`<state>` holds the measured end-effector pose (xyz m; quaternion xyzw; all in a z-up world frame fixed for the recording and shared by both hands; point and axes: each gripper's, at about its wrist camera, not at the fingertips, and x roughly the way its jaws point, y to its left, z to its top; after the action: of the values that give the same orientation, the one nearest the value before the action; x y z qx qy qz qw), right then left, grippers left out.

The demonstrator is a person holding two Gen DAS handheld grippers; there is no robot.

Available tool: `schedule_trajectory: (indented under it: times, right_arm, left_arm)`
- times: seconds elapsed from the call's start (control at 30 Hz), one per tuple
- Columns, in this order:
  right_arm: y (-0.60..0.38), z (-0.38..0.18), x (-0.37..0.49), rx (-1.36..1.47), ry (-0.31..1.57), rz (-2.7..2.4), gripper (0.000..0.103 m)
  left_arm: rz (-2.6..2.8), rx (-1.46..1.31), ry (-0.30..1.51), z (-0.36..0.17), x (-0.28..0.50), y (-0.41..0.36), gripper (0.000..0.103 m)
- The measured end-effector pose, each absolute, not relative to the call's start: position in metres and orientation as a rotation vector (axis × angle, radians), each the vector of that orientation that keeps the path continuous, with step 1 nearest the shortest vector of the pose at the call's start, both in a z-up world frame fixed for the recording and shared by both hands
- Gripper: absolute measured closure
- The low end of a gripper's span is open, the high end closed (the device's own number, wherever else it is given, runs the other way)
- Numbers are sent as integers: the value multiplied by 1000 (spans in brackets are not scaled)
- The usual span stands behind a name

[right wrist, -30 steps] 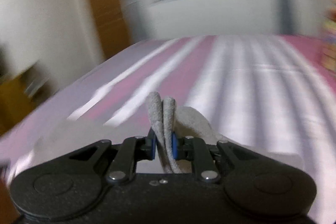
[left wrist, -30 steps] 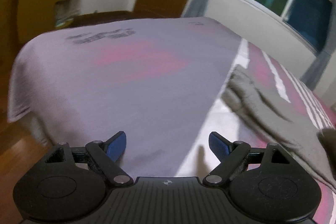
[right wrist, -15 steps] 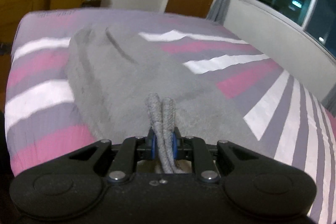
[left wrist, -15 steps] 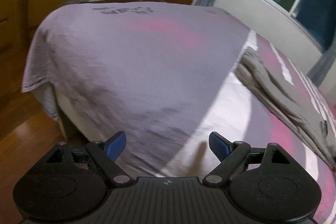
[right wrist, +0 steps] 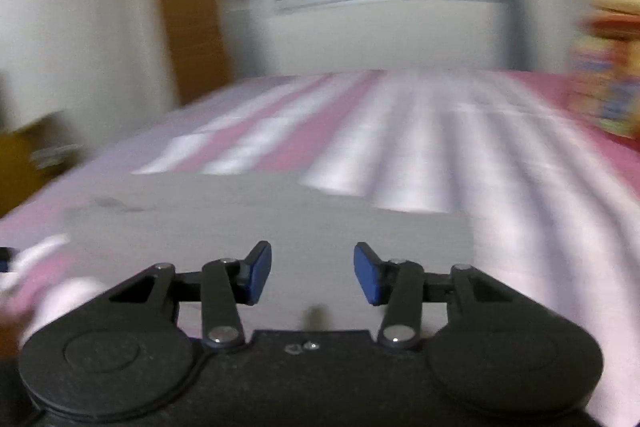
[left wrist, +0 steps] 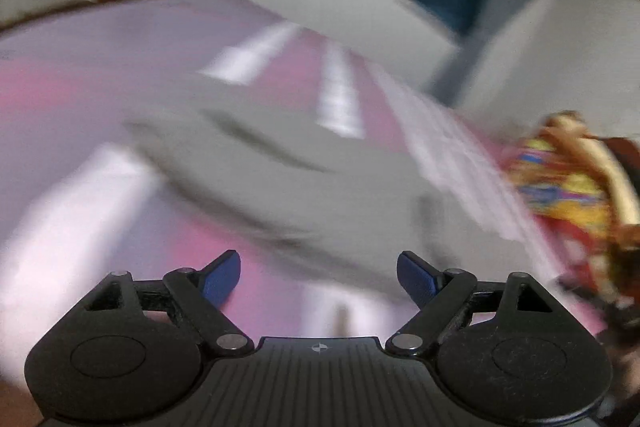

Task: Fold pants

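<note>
- Grey soft-knit pants (right wrist: 280, 219) on striped pink-and-white bed (right wrist: 440, 147): limp, light; grip edges.
- Left hand-held gripper (left wrist: 319, 273): wide, empty.
- Right hand-held gripper (right wrist: 313, 273): wide, empty.

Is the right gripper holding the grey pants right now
No, the right gripper is open, its blue pads apart with nothing between them, above the grey pants lying flat on the bed.

No readable text, label, brand or number shows in either view. Both pictures are blurred by motion, and the small marks moulded on the black gripper bodies are too faint to make out.
</note>
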<state>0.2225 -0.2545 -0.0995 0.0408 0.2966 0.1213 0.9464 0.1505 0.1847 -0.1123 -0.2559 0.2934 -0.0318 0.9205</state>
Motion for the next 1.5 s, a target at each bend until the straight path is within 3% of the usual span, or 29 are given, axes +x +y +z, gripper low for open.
schedule_trajectory:
  times: [0.1, 0.23, 0.4, 0.47, 0.63, 0.73, 1.03, 1.17, 1.27, 1.37, 1.43, 1.5]
  right_arm:
    - [-302, -108, 213, 178, 628, 128, 56]
    - [-326, -123, 195, 248, 626, 86, 54]
    - [-340, -121, 188, 338, 566, 80, 39]
    - [-338, -122, 191, 344, 569, 90, 39]
    - [-339, -125, 198, 342, 589, 110, 39]
    - [-337, -131, 204, 347, 628, 92, 39]
    - [-323, -138, 210, 284, 680, 94, 39]
    - [-322, -135, 205, 267, 670, 106, 39]
    - [-314, -143, 217, 219, 770, 105, 39]
    - [-310, -146, 219, 193, 790, 95, 39]
    - [-311, -142, 217, 198, 769, 89, 40]
    - [-312, -140, 217, 215, 749, 118, 40]
  left_arm:
    - [-234, -675, 675, -122, 198, 150, 37]
    - [-343, -817, 814, -142, 246, 121, 37]
    - [-337, -947, 891, -170, 268, 109, 38]
    - [-348, -984, 903, -180, 270, 104, 45]
    - [-345, -953, 943, -197, 288, 91, 76]
    - [-364, -909, 925, -196, 293, 87, 83]
    - [-404, -813, 773, -158, 268, 91, 85]
    - [-340, -778, 836, -180, 266, 97, 85]
    - [-331, -811, 818, -185, 265, 101, 85]
    - [-307, -724, 811, -169, 265, 95, 74]
    - [-276, -620, 775, -153, 267, 93, 55]
    - [-266, -561, 766, -144, 277, 94, 52]
